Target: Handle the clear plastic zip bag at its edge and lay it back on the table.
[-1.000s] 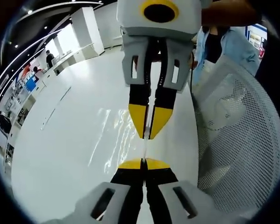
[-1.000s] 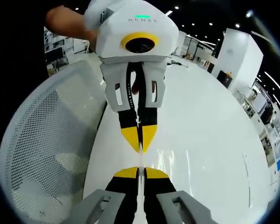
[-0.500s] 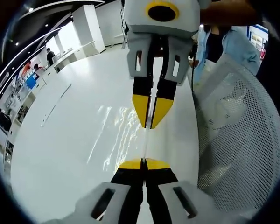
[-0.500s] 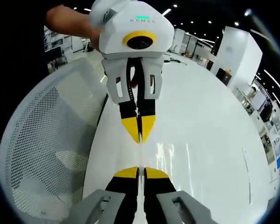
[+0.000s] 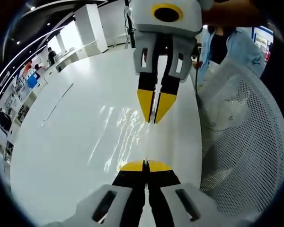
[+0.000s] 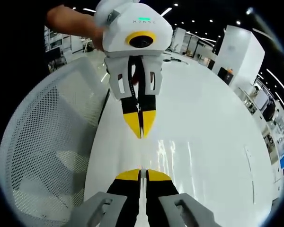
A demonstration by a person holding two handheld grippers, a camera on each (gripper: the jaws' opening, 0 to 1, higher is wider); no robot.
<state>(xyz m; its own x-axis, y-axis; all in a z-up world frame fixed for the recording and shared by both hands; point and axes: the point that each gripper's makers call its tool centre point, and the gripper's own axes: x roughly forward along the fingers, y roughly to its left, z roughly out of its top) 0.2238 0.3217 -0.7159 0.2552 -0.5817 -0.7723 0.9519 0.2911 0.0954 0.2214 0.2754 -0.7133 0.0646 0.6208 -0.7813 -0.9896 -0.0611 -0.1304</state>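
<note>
Clear plastic, the zip bag (image 5: pixel 128 137) is stretched between the two grippers above the white table (image 5: pixel 61 142), its film showing in the left gripper view as rippled glare and its edge as a thin line between the two sets of yellow tips. The left gripper (image 5: pixel 144 163) has its jaws pressed together on that edge; facing it from the top of that view, the right gripper (image 5: pixel 154 118) pinches the opposite end, its jaws likewise closed on the bag. In the right gripper view the same holds in mirror: the right gripper (image 6: pixel 141 171) below, the left gripper (image 6: pixel 139 135) above, and faint glints of the bag (image 6: pixel 168 151) between and beside them. A white mesh chair back (image 5: pixel 241 142) stands just beside the table edge, close to the grippers; a person in a light blue jacket (image 5: pixel 241 47) stands behind it. The table is glossy and broad, the room large, with white pillars (image 6: pixel 236 52), dark ceiling and spotlights.
</note>
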